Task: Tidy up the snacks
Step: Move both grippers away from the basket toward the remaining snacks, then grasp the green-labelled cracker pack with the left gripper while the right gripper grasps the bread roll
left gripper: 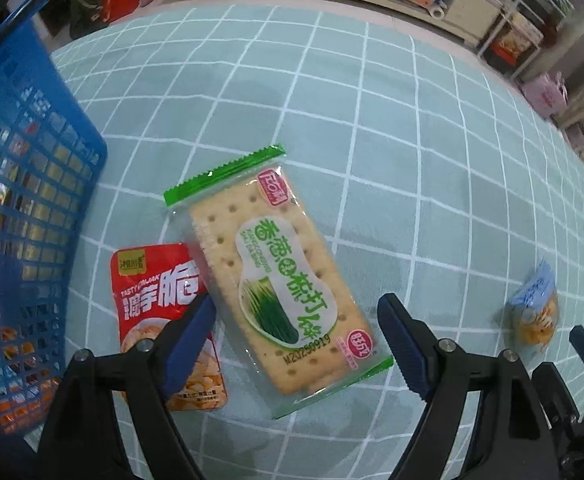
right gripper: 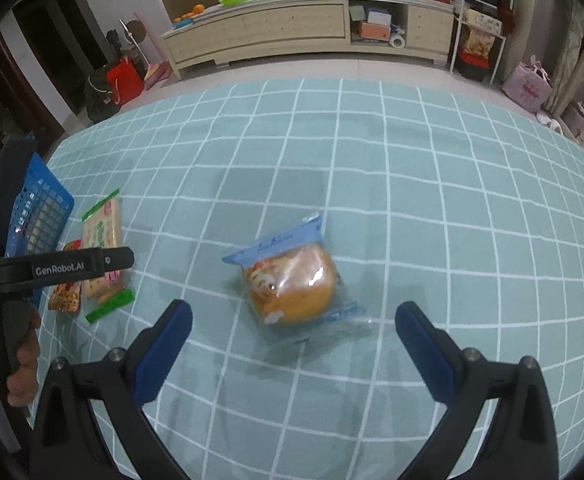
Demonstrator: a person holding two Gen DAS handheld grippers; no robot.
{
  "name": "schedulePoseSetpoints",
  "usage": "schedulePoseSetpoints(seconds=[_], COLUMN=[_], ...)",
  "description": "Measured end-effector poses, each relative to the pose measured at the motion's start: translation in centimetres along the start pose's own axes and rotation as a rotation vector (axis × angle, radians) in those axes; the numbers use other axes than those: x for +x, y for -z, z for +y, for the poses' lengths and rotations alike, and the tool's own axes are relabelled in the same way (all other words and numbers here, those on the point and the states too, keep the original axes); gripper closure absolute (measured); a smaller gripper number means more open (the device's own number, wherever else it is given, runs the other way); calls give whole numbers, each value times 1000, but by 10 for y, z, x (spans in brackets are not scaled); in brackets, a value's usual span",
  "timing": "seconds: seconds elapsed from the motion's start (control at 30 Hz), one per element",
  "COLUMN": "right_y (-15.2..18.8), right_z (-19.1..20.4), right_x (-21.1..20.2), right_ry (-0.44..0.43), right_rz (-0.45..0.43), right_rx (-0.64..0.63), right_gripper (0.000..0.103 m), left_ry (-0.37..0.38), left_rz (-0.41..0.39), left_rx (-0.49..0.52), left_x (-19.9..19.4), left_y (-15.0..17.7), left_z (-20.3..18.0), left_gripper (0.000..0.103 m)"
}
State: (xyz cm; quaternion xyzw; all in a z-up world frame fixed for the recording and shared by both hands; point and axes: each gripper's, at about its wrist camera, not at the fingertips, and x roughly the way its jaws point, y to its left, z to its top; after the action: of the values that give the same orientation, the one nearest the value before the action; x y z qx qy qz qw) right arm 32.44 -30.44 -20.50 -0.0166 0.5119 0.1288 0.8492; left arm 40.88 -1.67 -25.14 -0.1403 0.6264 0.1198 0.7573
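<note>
the cracker pack (left gripper: 279,276) is clear with green sealed ends and shows a pale perforated cracker. it lies flat on the teal checked bench (left gripper: 432,168), overlapping a red snack pouch (left gripper: 159,300), just beside the blue basket (left gripper: 23,208). the left tongs (left gripper: 300,344) stand wide apart around its near end, gripping nothing. farther from the basket, a blue-wrapped bun (right gripper: 292,284) lies ahead of the right tongs (right gripper: 292,356), also spread and empty.

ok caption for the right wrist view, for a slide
Open right claw poised over a wrapped bun on the checked cloth.
</note>
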Motion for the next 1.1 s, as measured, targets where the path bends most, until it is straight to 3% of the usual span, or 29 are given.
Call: schedulePoseSetpoints(seconds=[0.17, 0.3, 0.53, 0.83, 1.07, 1.1], right_y=[7, 10, 11, -2, -14, -14], right_z=[3, 4, 12, 24, 23, 23], right_x=[0, -4, -7, 3, 22, 24], right_ry=[-9, -11, -20, 45, 30, 24], right_rz=[16, 10, -11, -64, -28, -19], right_rx=[-3, -13, -73, -127, -181, -185], right_gripper=[0, 0, 0, 0, 1, 5], left_ry=[-35, -13, 85, 150, 181, 186], left_rz=[-20, -14, -39, -124, -155, -156], left_rx=[50, 81, 116, 248, 321, 329], left_x=[-5, -6, -22, -47, -51, -51], left_y=[-4, -4, 23, 53, 62, 64], left_z=[-21, -25, -24, -46, -45, -48], left_gripper=[37, 40, 43, 45, 45, 45])
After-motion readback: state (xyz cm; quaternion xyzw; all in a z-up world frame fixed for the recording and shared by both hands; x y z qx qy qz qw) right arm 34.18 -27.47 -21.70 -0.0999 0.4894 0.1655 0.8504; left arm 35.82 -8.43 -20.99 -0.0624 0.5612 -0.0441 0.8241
